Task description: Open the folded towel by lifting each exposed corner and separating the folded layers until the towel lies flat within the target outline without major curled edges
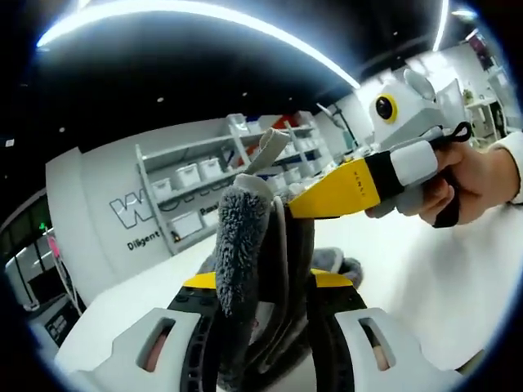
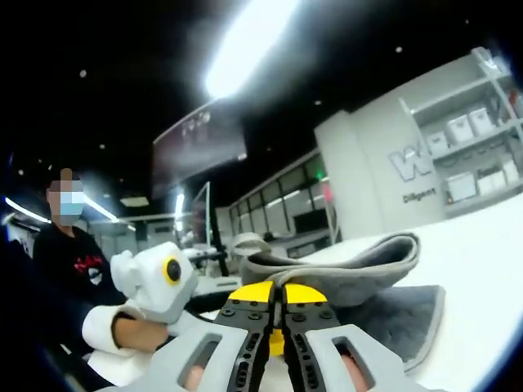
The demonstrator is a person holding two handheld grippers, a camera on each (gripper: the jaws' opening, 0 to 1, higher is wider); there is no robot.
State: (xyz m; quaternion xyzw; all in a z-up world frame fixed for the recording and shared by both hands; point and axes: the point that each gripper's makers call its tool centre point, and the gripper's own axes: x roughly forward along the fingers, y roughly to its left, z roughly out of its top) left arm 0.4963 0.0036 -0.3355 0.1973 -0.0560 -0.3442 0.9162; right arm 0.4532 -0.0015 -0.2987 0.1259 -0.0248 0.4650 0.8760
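Both claws are closed on the gray towel (image 1: 245, 245) above the white surface (image 1: 425, 286): left claw (image 1: 265, 306), right claw (image 2: 275, 314). Shelves (image 1: 204, 175) with boxes stand behind.

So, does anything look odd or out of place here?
Nothing damaged or spilled. The towel is bunched up, off the table, gripped by both the left gripper and the right gripper, not flat yet.

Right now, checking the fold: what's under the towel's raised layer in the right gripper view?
Under the towel's lifted layer lies a flat lower layer on the white table. The right gripper hides the fold's near part.
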